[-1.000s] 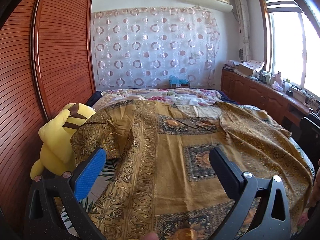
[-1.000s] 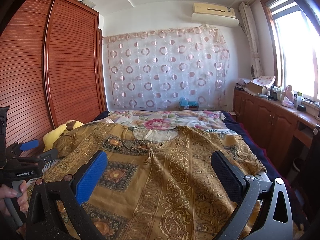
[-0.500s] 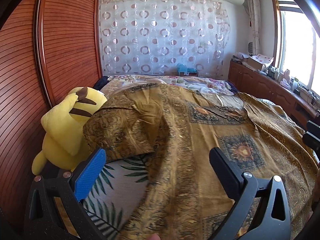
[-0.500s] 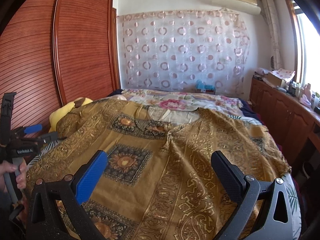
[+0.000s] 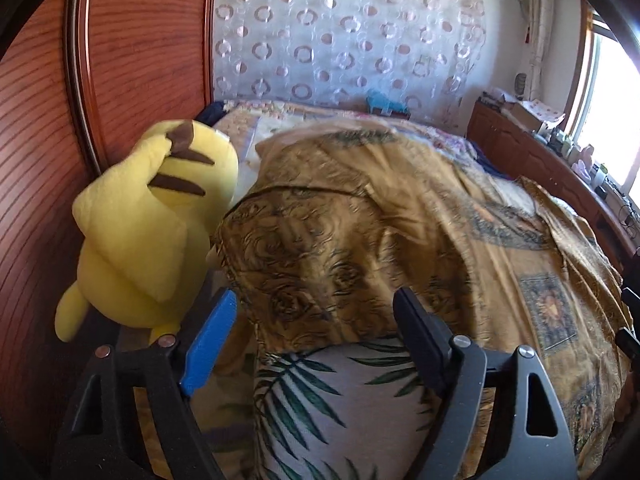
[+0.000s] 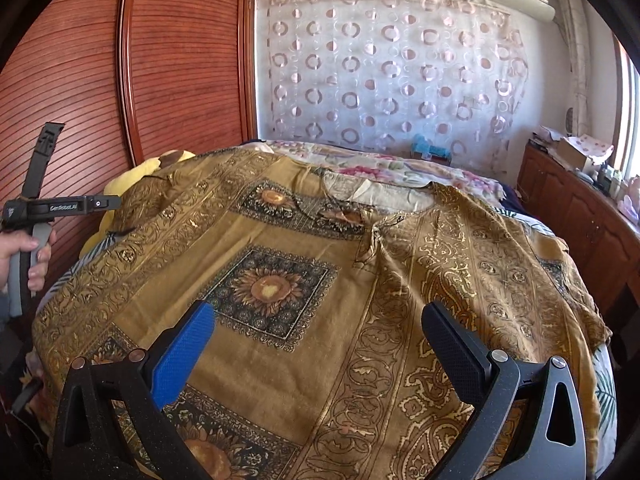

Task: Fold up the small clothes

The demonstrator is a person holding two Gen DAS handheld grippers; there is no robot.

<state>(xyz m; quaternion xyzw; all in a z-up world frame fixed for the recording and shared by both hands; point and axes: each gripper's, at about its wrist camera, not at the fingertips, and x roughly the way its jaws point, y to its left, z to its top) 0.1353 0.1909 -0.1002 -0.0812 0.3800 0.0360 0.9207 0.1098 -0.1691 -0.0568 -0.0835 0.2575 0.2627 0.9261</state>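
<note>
One ochre patterned garment lies spread flat over the bed, its sleeve edge ending between the fingers of the left gripper. Left jaws closing, pads not yet pressing the cloth. The right gripper hovers above the garment's printed front, jaws released and grasping nothing. A hand grips the left tool's handle. A yellow plush toy sits beside the sleeve, against the slatted wooden wardrobe.

Yellow plush toy beside wooden wardrobe.
</note>
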